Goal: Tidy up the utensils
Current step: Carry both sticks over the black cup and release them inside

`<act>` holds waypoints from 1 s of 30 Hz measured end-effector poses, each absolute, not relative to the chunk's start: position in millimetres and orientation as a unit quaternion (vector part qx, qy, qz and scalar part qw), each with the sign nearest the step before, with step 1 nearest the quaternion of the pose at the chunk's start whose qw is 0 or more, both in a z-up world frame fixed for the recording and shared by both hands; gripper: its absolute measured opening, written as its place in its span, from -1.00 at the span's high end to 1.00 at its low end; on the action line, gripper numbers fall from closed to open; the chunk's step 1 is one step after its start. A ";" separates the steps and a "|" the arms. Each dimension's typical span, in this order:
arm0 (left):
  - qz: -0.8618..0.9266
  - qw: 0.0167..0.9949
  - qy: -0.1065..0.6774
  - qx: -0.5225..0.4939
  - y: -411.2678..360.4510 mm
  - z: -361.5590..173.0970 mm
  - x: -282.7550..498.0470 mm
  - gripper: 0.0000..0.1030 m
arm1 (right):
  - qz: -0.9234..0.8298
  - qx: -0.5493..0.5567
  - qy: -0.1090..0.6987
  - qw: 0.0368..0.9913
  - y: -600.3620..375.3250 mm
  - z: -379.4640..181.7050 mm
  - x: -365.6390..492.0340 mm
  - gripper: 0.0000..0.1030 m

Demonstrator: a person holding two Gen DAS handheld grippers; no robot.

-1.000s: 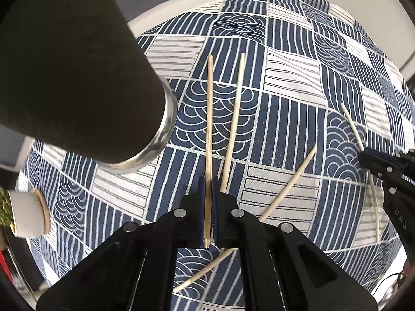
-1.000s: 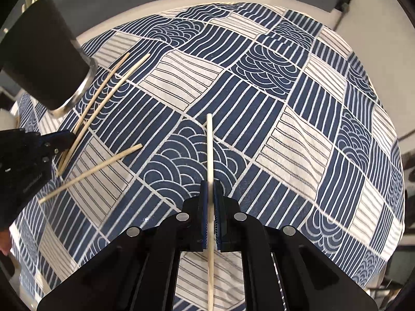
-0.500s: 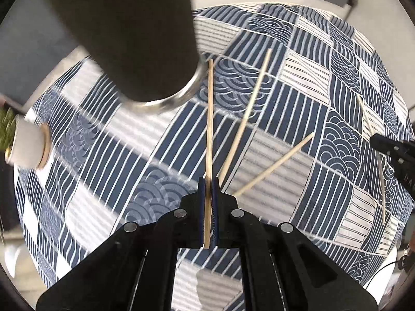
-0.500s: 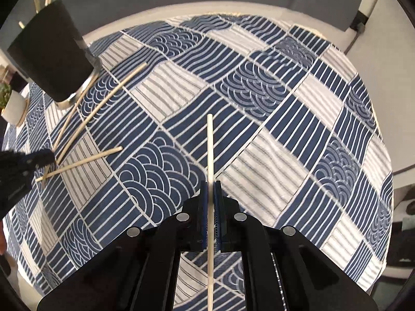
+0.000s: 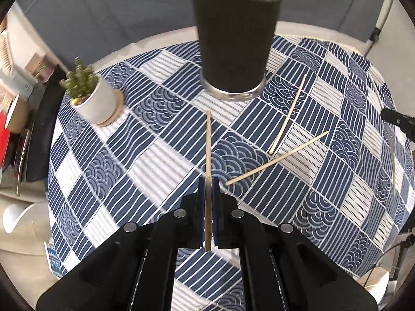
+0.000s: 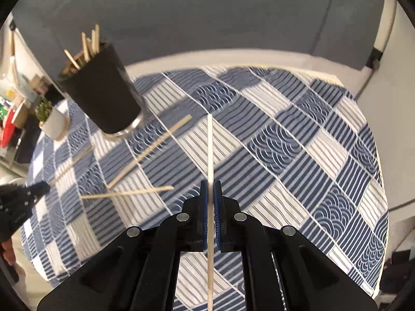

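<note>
My left gripper (image 5: 208,184) is shut on a wooden chopstick (image 5: 208,145) that points toward the black holder cup (image 5: 234,44), which has several chopsticks standing in it. Two loose chopsticks (image 5: 286,115) (image 5: 277,158) lie on the blue patterned cloth to the right of it. My right gripper (image 6: 210,185) is shut on a pale chopstick (image 6: 210,150), held above the cloth. The holder cup (image 6: 99,90) stands at the upper left in the right wrist view, with loose chopsticks (image 6: 150,151) (image 6: 127,193) lying below it. The left gripper (image 6: 33,190) shows at that view's left edge.
A small cactus in a white pot (image 5: 94,98) stands left of the cup. The round table with its blue and white cloth (image 5: 337,181) ends at a grey wall behind. Clutter sits on a shelf (image 5: 15,83) at the far left. The right gripper's tip (image 5: 396,120) shows at the right edge.
Both grippers have risen with their chopsticks. The left one has pulled back and swung, so the cup has gone from close at upper left to farther off and straight ahead, its top now showing.
</note>
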State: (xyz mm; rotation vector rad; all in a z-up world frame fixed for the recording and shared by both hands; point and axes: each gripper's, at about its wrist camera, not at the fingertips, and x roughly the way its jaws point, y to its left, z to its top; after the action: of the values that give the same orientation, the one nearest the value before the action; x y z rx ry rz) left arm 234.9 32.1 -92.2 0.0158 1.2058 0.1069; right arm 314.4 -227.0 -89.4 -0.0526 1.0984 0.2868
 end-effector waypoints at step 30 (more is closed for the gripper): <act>0.059 0.864 0.493 -0.078 102.4 47.7 250.7 0.90 | 0.225 -0.011 0.421 0.879 -162.8 27.6 352.6 0.91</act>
State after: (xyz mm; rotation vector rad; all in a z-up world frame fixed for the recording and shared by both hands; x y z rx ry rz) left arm 250.7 102.4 47.7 -0.1641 1.0332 0.1228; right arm 352.6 -162.8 27.6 -0.0238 0.8779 0.4697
